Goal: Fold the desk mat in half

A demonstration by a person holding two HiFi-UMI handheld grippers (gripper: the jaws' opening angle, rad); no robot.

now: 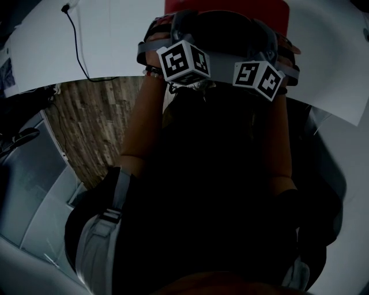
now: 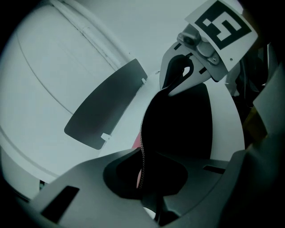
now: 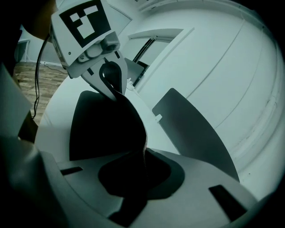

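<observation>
The desk mat [image 2: 178,129] is black with a stitched edge and a red other face [image 1: 225,10]. In the left gripper view its edge runs out of my left gripper [image 2: 142,178], which is shut on it, up to the right gripper [image 2: 182,75]. The right gripper view mirrors this: my right gripper [image 3: 144,164] is shut on the same edge, and the mat [image 3: 107,129] hangs in a slack curve across to the left gripper [image 3: 111,78]. In the head view both grippers, left [image 1: 183,60] and right [image 1: 259,78], are held close together above the white table [image 1: 115,34].
A flat grey panel [image 2: 107,104] lies on the white table beyond the mat, also visible in the right gripper view as the grey panel [image 3: 196,133]. A black cable [image 1: 78,46] trails over the table's left part. Wooden floor [image 1: 98,121] shows below the table edge.
</observation>
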